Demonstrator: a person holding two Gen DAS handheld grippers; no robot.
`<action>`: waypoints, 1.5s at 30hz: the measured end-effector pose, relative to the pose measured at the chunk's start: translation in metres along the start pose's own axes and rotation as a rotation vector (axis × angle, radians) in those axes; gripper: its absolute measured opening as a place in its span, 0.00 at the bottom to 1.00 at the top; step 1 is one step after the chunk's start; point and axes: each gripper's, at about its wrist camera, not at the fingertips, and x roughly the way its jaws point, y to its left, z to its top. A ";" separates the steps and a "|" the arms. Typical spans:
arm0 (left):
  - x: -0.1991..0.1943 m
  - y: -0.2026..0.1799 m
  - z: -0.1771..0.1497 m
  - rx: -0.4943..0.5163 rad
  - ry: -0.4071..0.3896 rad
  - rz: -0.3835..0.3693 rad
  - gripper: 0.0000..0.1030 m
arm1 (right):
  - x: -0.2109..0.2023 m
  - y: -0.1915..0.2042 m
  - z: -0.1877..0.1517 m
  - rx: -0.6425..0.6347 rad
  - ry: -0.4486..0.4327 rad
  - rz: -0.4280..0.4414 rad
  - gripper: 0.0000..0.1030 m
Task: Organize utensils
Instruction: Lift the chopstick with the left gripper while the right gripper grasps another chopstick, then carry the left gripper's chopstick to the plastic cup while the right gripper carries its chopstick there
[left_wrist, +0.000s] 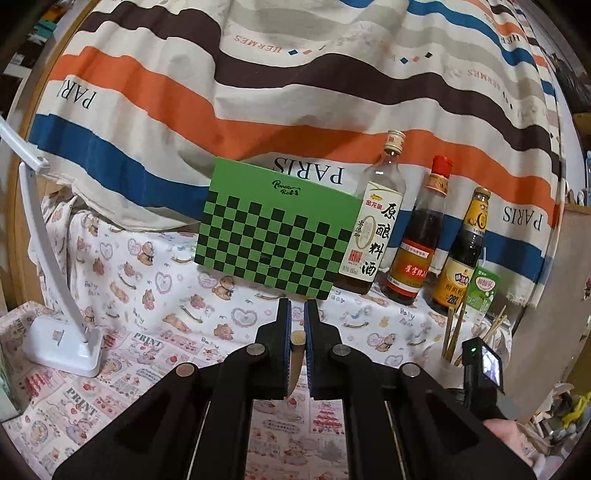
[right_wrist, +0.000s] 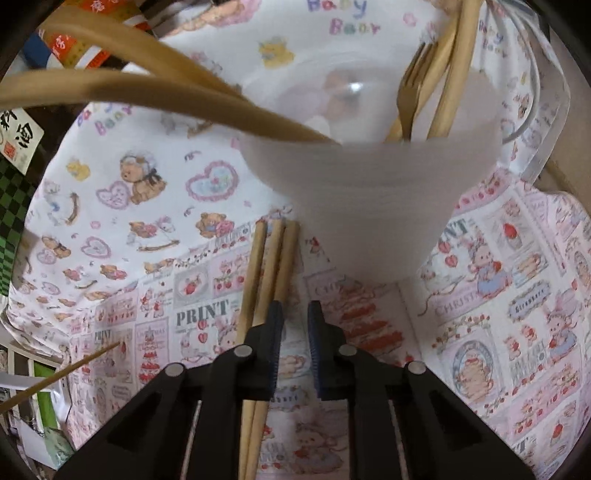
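Note:
In the left wrist view my left gripper (left_wrist: 297, 310) is shut on a wooden utensil (left_wrist: 296, 354), seen end-on between its blue pads. Far right stands a cup with chopsticks (left_wrist: 453, 338), with the right gripper's body beside it. In the right wrist view a translucent plastic cup (right_wrist: 369, 206) holds a wooden fork (right_wrist: 410, 92), chopsticks (right_wrist: 452, 85) and curved wooden handles (right_wrist: 155, 92). My right gripper (right_wrist: 295, 314) hangs just in front of the cup, jaws a narrow gap apart with only cloth showing between them. Three loose chopsticks (right_wrist: 271, 258) lie on the cloth and pass under its left finger.
A green checkered box (left_wrist: 275, 229) leans at the back. Right of it stand three bottles (left_wrist: 376, 229) and a green carton (left_wrist: 482, 291). A white desk lamp (left_wrist: 64, 341) stands at the left. A thin skewer (right_wrist: 62, 376) pokes in at the lower left of the right wrist view.

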 end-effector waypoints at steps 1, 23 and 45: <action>0.000 0.000 0.000 -0.003 0.001 -0.002 0.05 | 0.000 0.000 0.000 0.004 0.001 -0.004 0.12; 0.002 0.007 0.003 -0.004 -0.001 0.026 0.05 | 0.011 0.038 -0.013 -0.074 0.003 -0.056 0.05; 0.009 0.009 0.001 -0.037 0.043 -0.020 0.06 | 0.018 0.038 -0.016 -0.198 0.046 -0.046 0.06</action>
